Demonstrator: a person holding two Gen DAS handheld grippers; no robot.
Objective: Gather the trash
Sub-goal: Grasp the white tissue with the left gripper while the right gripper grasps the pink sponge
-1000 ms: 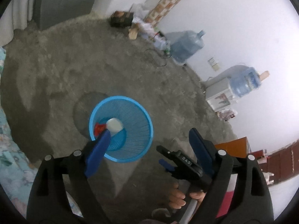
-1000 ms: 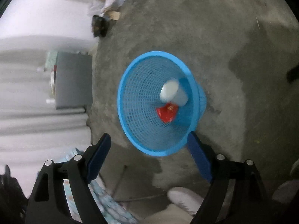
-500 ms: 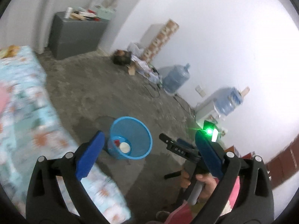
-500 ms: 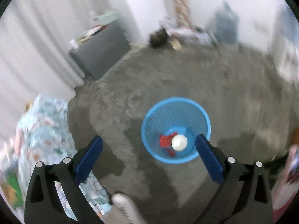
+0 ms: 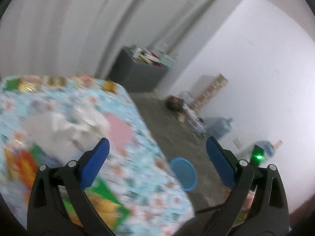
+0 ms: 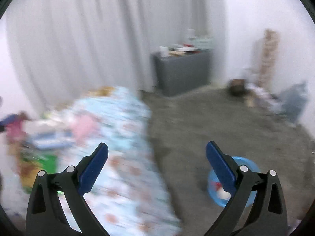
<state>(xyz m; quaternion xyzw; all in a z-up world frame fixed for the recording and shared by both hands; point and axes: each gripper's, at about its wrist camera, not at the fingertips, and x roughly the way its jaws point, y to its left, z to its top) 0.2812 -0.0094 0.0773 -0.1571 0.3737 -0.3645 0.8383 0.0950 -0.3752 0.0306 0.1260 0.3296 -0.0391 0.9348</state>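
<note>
Both hand-held grippers (image 5: 157, 153) (image 6: 157, 153) gape wide, empty; blue mesh basket (image 6: 246, 162) holds red-and-white trash (image 6: 221, 190).

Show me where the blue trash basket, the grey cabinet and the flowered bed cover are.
blue trash basket (image 5: 184, 174): left wrist view, on its inner mesh wall.
grey cabinet (image 6: 183, 74): right wrist view, on its front face.
flowered bed cover (image 5: 141, 177): left wrist view, on its bare patterned surface.

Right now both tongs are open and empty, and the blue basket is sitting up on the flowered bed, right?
Not quite. The blue basket stands on the grey floor beside the flowered bed, not on it; the right wrist view shows this. The left tongs and right tongs are indeed open and empty.
</note>
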